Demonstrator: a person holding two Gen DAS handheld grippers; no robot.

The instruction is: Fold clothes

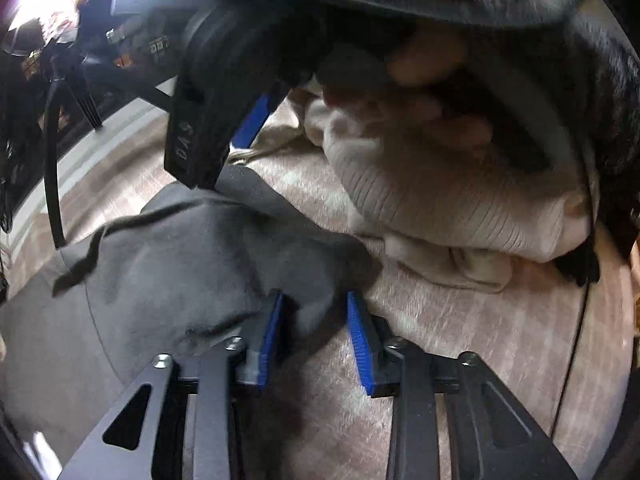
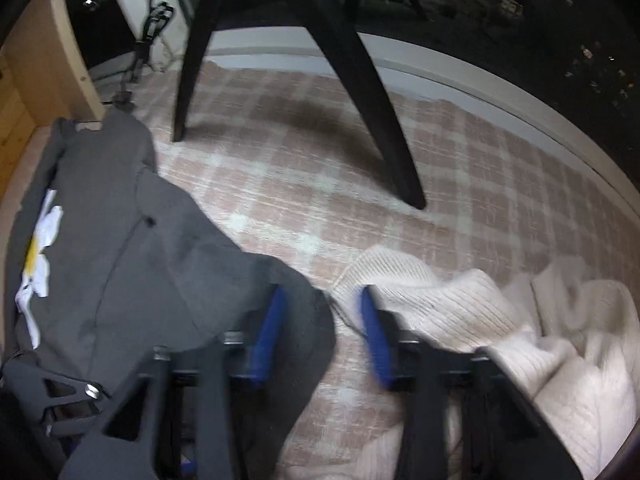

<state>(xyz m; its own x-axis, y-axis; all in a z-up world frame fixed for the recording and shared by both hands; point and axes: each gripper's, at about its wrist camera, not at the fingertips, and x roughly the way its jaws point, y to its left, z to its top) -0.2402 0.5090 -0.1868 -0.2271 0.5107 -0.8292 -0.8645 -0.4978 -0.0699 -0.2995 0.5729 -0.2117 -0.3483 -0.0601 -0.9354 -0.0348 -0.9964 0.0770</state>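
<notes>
Left wrist view: the left tool (image 1: 316, 336) points down at a pink-and-white checked cloth surface (image 1: 460, 320). Its two blue-padded fingers (image 1: 360, 340) stand apart, and a fold of the dark grey garment (image 1: 168, 264) lies between them; the view does not show whether the pads press on it. The garment spreads to the left of the tool. Beyond it, a cream ribbed knit garment (image 1: 452, 204) lies bunched at the right of the surface. The right tool (image 1: 224, 92) hangs above both garments, and one blue pad of it is visible below its black body. The person's hand (image 1: 432, 92), blurred, shows above the cream knit.

Right wrist view: the right tool (image 2: 324, 328) has its blue-padded fingers apart, with only the checked cloth surface (image 2: 320, 184) between them. The dark grey garment (image 2: 132, 248) lies at the left, its edge touching the left finger; here alone a white flower print with a yellow centre (image 2: 40, 248) shows on it. The cream ribbed knit garment (image 2: 500, 320) lies at the right, against the right finger. Black curved furniture legs (image 2: 384, 128) stand on the surface farther off, and a pale wooden panel (image 2: 44, 68) rises at the far left. Part of the left tool (image 2: 52, 396) appears at the lower left corner.
</notes>
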